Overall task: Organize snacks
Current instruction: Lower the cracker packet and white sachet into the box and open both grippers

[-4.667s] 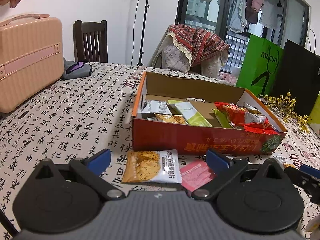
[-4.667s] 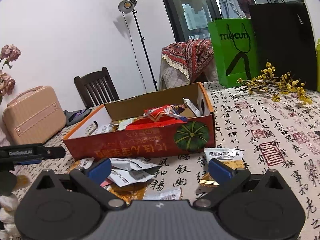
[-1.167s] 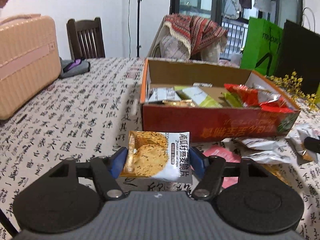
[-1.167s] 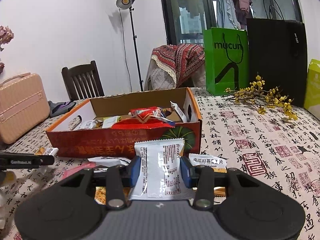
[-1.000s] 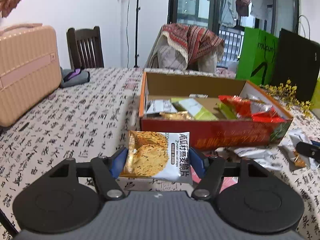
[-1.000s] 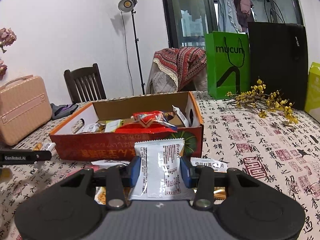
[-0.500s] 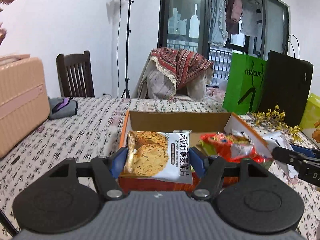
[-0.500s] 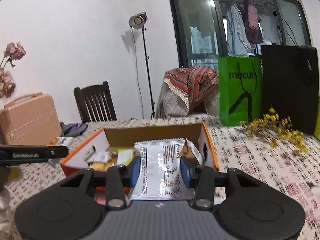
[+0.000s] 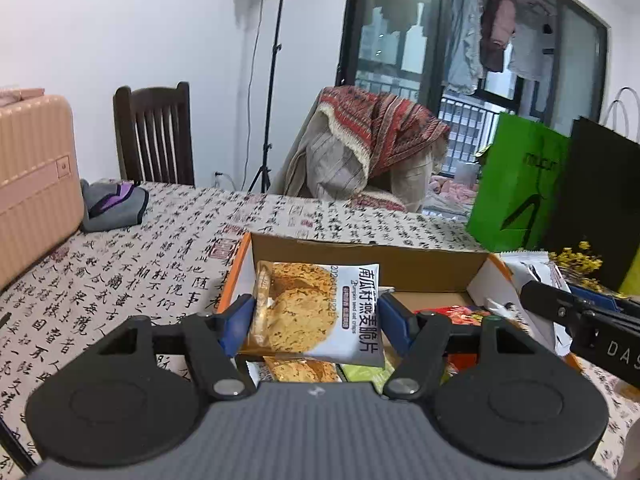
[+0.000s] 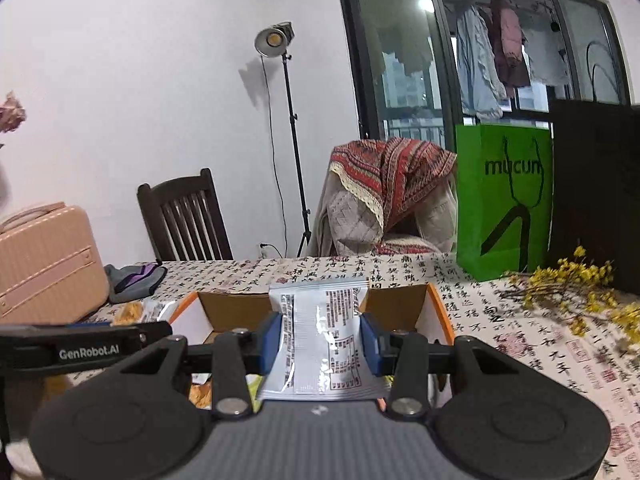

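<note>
My left gripper (image 9: 316,322) is pinching the oat-crisp packet (image 9: 316,312) by its two side edges, blue pads (image 9: 240,320) pressed in, the printed face with the biscuit picture turned toward my camera. It hangs above the near left end of the cardboard box (image 9: 360,252) — orange rim, brown inside — which sits on the calligraphy-print tablecloth (image 9: 140,264). Just under the packet, inside the box, lies another biscuit packet (image 9: 300,370) and a green wrapper (image 9: 364,374); red wrappers (image 9: 452,314) show further right.

My right gripper (image 10: 319,344) is clamped on a silver-white packet (image 10: 320,340), back panel of small print facing me, top seam standing above the fingers. It too is over the box (image 10: 436,312), nearer the right end — from the left camera I catch that same packet (image 9: 532,272) and the right gripper's black finger (image 9: 560,308) at the box's right corner. From the right camera the left gripper's finger (image 10: 80,344) crosses at the left.

On the far side of the table: a pink suitcase (image 9: 32,176) at left, a grey-and-purple pouch (image 9: 116,204) beside it, a green paper bag (image 10: 504,200) and a black bag (image 10: 596,192) at right with yellow flower sprigs (image 10: 568,284) in front of them.
</note>
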`<state>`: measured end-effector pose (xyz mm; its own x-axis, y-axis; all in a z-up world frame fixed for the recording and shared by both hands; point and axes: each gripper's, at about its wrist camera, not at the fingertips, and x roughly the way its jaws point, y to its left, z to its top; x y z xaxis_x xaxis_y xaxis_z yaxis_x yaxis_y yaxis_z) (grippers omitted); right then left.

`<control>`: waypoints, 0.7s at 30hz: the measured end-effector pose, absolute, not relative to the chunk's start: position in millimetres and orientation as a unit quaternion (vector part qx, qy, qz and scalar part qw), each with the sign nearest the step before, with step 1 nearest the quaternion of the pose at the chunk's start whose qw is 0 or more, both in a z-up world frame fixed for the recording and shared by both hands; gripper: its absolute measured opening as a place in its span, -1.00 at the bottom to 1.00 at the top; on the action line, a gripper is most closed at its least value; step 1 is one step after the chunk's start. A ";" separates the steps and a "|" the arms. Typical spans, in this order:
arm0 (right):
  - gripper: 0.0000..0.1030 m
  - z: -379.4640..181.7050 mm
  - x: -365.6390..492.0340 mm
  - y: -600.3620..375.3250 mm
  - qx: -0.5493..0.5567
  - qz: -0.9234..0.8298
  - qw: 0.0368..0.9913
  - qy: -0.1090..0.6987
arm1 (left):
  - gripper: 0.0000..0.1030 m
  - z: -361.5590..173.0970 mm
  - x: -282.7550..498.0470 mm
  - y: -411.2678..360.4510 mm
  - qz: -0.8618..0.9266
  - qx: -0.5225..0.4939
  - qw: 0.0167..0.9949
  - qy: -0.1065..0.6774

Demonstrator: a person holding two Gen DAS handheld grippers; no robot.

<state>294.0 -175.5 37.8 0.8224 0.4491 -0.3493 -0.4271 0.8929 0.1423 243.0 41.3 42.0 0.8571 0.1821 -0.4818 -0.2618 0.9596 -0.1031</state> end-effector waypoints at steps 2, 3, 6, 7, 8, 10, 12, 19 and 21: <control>-0.19 30.6 303.2 -171.0 0.029 0.226 0.955 0.191 | 0.32 36.2 250.4 43.5 0.120 -0.083 0.960 0.240; -0.19 25.8 306.7 -169.8 0.031 0.225 0.955 0.191 | 0.32 33.1 252.3 44.4 0.123 -0.080 0.960 0.239; -0.20 10.6 314.6 -170.5 0.042 0.232 0.952 0.195 | 0.33 23.4 257.7 45.8 0.126 -0.067 0.961 0.236; -0.19 6.5 317.2 -170.3 0.041 0.234 0.951 0.199 | 0.33 21.2 259.1 45.8 0.126 -0.065 0.961 0.236; -0.19 4.2 318.9 -169.7 0.039 0.235 0.950 0.201 | 0.36 18.9 260.1 46.3 0.124 -0.064 0.962 0.236; -0.17 0.0 320.4 -170.6 0.037 0.238 0.949 0.204 | 0.45 15.9 259.9 45.9 0.124 -0.063 0.963 0.230; -0.13 -2.2 320.2 -172.9 0.038 0.239 0.948 0.206 | 0.60 15.3 256.1 46.6 0.130 -0.066 0.965 0.218; 1.00 -1.0 313.7 -184.9 0.056 0.249 0.946 0.200 | 1.00 17.2 246.0 57.3 0.136 -0.101 0.967 0.190; 1.00 -0.1 312.7 -185.7 0.057 0.250 0.946 0.198 | 1.00 17.5 246.1 60.4 0.135 -0.109 0.966 0.193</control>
<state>312.7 -185.7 -0.1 0.7967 0.4958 -0.3458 -0.4509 0.8684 0.2061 246.1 60.4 17.5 0.8894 0.2180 -0.4018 -0.3022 0.9399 -0.1591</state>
